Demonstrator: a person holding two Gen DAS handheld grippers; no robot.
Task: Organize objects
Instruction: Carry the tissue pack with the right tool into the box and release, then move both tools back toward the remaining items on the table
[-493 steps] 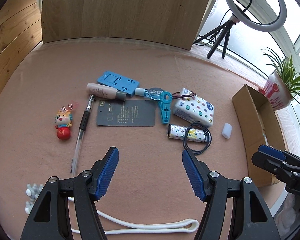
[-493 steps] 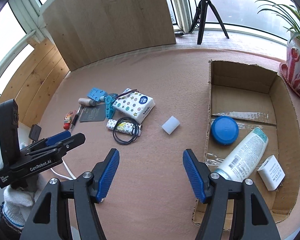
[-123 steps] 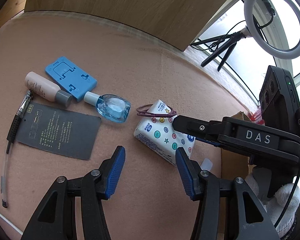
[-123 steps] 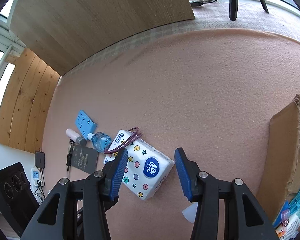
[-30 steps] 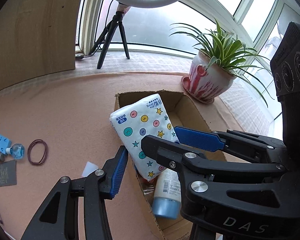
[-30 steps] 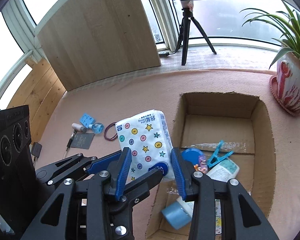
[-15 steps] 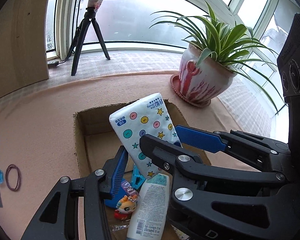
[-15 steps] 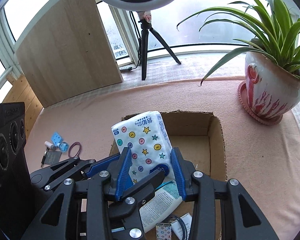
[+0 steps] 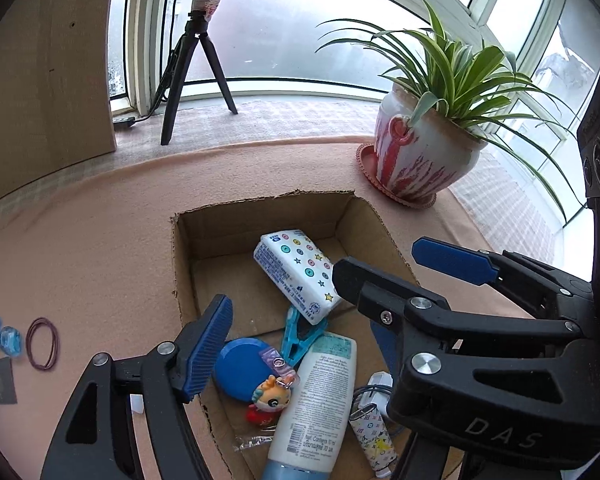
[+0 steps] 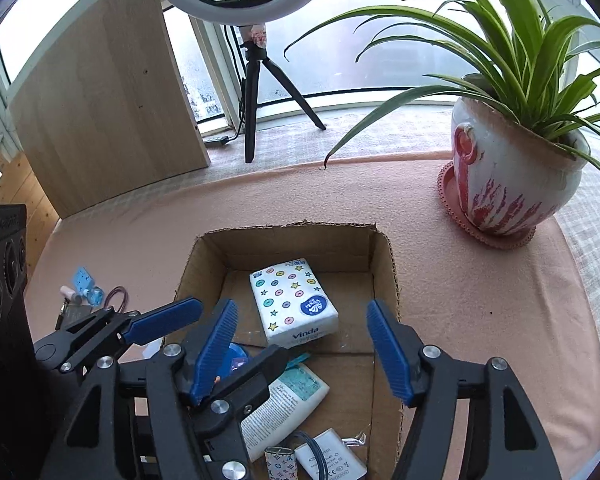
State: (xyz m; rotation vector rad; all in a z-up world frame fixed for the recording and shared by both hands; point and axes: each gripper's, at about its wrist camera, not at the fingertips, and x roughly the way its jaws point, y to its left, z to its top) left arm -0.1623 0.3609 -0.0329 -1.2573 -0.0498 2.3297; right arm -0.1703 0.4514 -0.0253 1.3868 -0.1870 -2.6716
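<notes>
While both sets of jaws are opening with nothing between them, keep the left gripper (image 9: 300, 336) and right gripper (image 10: 300, 348) spreading wide. The tissue pack (image 10: 293, 303) lies free inside the cardboard box (image 10: 384, 264), so lift both straight up clear of the walls.

"Vinda" reads twice on the tissue pack (image 10: 293, 302): blue round logo on top, plus its near edge. "DAS" embossed on the right gripper (image 9: 456, 276) body in the left wrist view. Lotion bottle (image 9: 318, 404) label: prob. "Net Contents 70 ml", rest too small. White charger (image 10: 330, 458): small print and cert marks, unreadable.
</notes>
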